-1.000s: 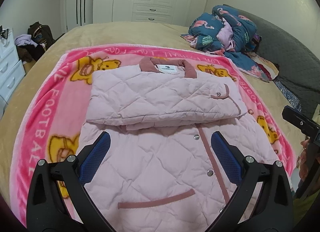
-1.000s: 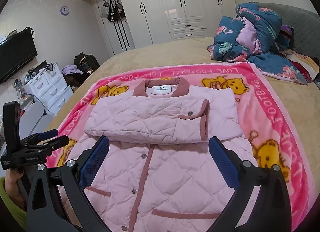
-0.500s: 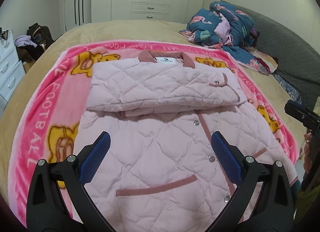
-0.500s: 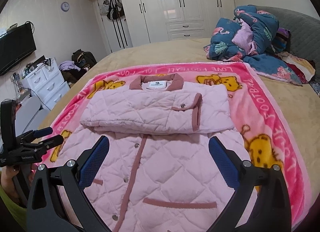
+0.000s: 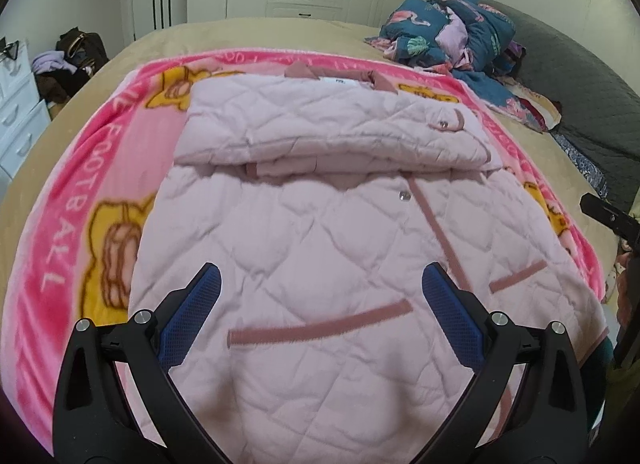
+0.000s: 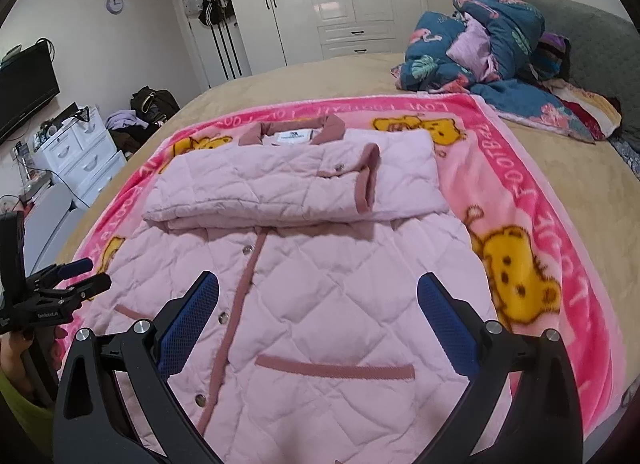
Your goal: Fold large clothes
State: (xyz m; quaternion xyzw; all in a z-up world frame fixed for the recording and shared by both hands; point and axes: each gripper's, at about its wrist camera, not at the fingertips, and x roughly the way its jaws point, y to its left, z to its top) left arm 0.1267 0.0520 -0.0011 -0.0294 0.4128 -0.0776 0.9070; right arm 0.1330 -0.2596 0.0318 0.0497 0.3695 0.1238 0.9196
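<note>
Garment: your pale pink quilted jacket with dusty-rose trim (image 5: 320, 248) lies front-up on the bright pink fleece blanket with yellow bear prints (image 5: 76, 200), its collar at the far end
Sleeves: both are folded across the chest into a thick band just below the collar; a rose-edged cuff with a snap (image 6: 366, 178) sits on top of that band
Lower half: it lies flat and unfolded toward you, with the snap placket and two rose pocket welts showing
Left gripper: your black two-finger tool with blue pads (image 5: 320, 304) is spread wide above the hem, holding nothing
Right gripper: your matching tool (image 6: 318, 304) is likewise spread wide over the lower front, with nothing between its pads
Bed: the blanket rests on a tan bedspread (image 6: 320, 76)
Far corner: a crumpled dark blue floral quilt (image 6: 484, 48) lies well apart from the jacket
</note>
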